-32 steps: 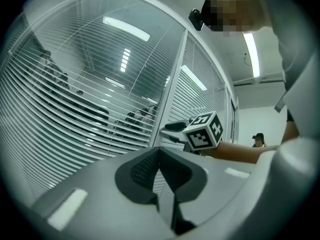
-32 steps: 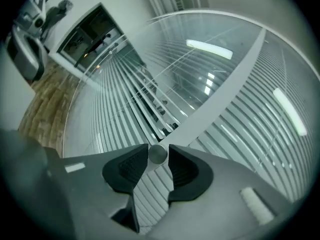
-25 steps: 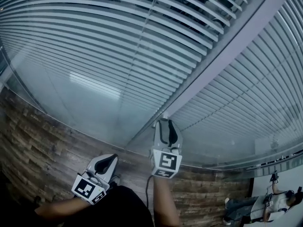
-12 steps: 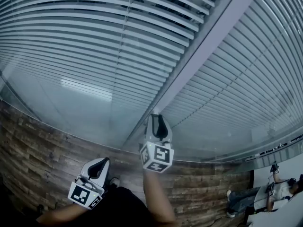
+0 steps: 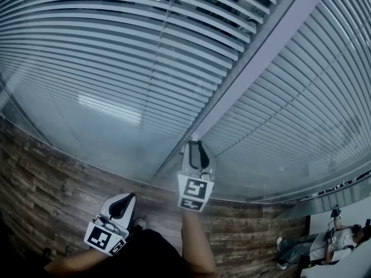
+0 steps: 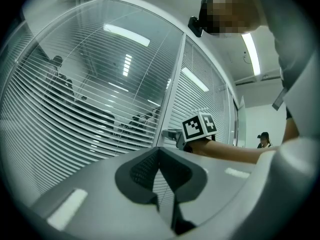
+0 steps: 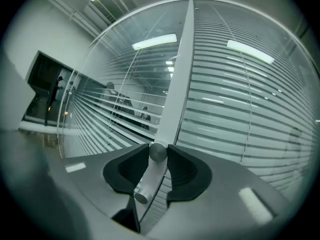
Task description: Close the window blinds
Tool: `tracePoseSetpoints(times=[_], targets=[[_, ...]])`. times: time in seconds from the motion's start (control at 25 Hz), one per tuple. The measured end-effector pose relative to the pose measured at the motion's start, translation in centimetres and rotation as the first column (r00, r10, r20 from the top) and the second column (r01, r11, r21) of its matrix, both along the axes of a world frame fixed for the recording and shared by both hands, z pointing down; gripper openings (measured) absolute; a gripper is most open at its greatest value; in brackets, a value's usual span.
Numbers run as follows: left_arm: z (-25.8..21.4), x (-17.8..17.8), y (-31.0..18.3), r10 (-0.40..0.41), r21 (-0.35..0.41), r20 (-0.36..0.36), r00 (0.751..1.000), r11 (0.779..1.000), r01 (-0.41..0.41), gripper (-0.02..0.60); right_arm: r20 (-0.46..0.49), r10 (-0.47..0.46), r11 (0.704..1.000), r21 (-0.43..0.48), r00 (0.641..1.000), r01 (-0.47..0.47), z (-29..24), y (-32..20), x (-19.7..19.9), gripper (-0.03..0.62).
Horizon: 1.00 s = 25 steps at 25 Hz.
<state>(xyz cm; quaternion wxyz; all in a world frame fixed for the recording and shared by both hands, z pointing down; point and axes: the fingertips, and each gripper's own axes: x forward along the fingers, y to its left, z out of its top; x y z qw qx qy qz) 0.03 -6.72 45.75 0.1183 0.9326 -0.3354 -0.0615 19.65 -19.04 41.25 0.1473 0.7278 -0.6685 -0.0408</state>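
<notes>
We hold the right gripper (image 5: pixel 196 146) up against the post (image 5: pixel 261 62) that parts the two glass panes, and its jaws have just been closing. Between them sits a small round metal knob (image 7: pixel 158 152) that stands out of the post. Both pads touch it, one on each side, so we count it gripped.

The blinds (image 5: pixel 116 45) hang behind the glass straight ahead of this gripper, on either side of the post. Their slats lie nearly flat with gaps between them, and to the gripper's left we can see through them to dim shapes in the room beyond.

The left gripper (image 5: pixel 128 197) hangs lower and nearer to us, below and left of the right one, well apart from the glass. Its jaws meet at the tips with nothing between them. Seen from it, the right gripper's marker cube (image 6: pixel 200 126) shows ahead and a little to the right, by the post.
</notes>
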Motion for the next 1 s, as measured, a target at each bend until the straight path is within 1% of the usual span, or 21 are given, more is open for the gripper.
tracePoseSetpoints(times=[0.12,0.16,0.24,0.36,0.44,0.52,0.6,0.64,0.68,0.72,0.76,0.8,0.88,0.92,1.0], targets=[[-0.3,0.1,0.1,-0.004,-0.014,-0.002,1.0,1.0,0.004,0.0,-0.122,-0.025,0.999,-0.044,0.992,0.02,-0.5,0.1,-0.1,0.114],[-0.3,0.2,0.2,-0.004,-0.016,-0.001,1.0,1.0,0.004,0.0,-0.166,-0.037,0.998,-0.059,0.985,0.027,-0.6,0.2,-0.1,0.087],[-0.5,0.3,0.4,0.002,-0.003,0.006,1.0,1.0,-0.002,0.0,-0.232,-0.06,0.996,-0.085,0.971,0.041,-0.7,0.4,-0.1,0.081],[-1.1,0.6,0.8,0.009,0.013,0.003,1.0,1.0,-0.009,0.0,-0.277,-0.073,0.994,-0.102,0.958,0.046,-1.1,0.2,-0.3,0.083],[-1.2,0.8,0.9,0.007,0.012,-0.001,1.0,1.0,-0.007,0.0,-0.308,-0.076,0.993,-0.109,0.948,0.044,-1.3,0.1,-0.1,0.084],[-0.9,0.7,1.0,0.001,0.001,-0.003,1.0,1.0,-0.001,0.0,-0.384,-0.08,0.992,-0.122,0.92,0.035,-1.2,0.2,0.0,0.086],[-0.7,0.5,1.0,-0.007,-0.01,-0.003,1.0,1.0,0.007,0.0,-0.475,-0.091,0.99,-0.135,0.875,0.03,-1.1,0.1,-0.2,0.086],[-0.6,0.5,1.1,-0.009,-0.011,0.001,1.0,1.0,0.009,0.0,-0.512,-0.099,0.989,-0.142,0.854,0.029,-1.1,0.1,-0.2,0.086],[-0.5,0.5,1.3,-0.007,-0.008,0.007,1.0,1.0,0.007,0.0,-0.534,-0.104,0.989,-0.147,0.839,0.029,-1.1,0.2,-0.3,0.087],[-0.5,0.7,1.6,-0.003,-0.001,0.012,1.0,1.0,0.003,0.0,-0.535,-0.105,0.989,-0.148,0.838,0.03,-1.1,0.3,-0.2,0.087],[-0.7,0.8,1.9,0.001,0.007,0.013,1.0,1.0,-0.001,0.0,-0.511,-0.102,0.989,-0.141,0.853,0.033,-1.2,0.5,-0.2,0.086],[-0.8,0.9,2.1,0.004,0.011,0.013,1.0,1.0,-0.005,0.0,-0.464,-0.096,0.991,-0.128,0.881,0.041,-1.3,0.6,-0.2,0.085],[-0.8,0.9,2.1,0.006,0.009,0.011,1.0,1.0,-0.006,0.0,-0.33,-0.089,0.993,-0.1,0.94,0.059,-1.4,0.7,-0.5,0.116],[-0.8,0.8,2.1,0.004,0.009,0.012,1.0,1.0,-0.005,0.0,-0.261,-0.086,0.994,-0.087,0.962,0.065,-1.3,0.6,-0.6,0.139],[-0.9,0.6,2.0,0.001,0.012,0.013,1.0,1.0,-0.001,0.0,-0.132,-0.063,0.997,-0.053,0.989,0.056,-1.4,0.6,-0.7,0.167]])
